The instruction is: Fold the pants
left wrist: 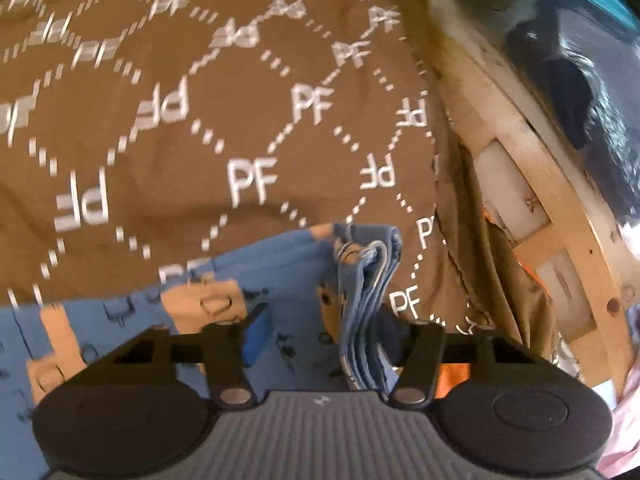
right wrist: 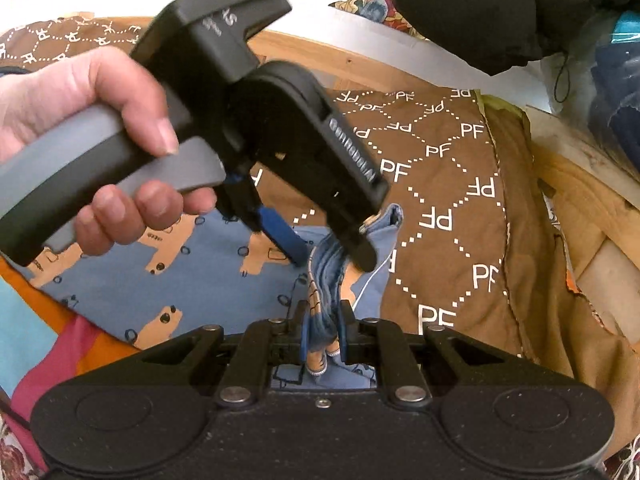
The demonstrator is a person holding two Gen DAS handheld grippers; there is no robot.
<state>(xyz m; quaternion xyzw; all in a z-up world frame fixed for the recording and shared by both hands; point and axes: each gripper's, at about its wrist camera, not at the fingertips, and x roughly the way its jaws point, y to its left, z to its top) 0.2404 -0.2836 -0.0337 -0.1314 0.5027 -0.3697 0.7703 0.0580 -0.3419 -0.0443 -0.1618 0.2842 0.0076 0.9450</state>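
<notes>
My right tongs: pinching the bunched pants edge.
My left tongs: spread wide, pants fold near the 3 o'clock finger.
Blanket: brown, under everything.

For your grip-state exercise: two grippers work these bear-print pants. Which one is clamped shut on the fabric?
The right gripper: its fingers pinch the bunched edge of the blue bear-print pants. The left gripper stands open, straddling the same edge.

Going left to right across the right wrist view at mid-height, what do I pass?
Hand on the handle → left gripper, open over the bunched edge → blue pants → brown PF-printed cover → wooden frame.
</notes>
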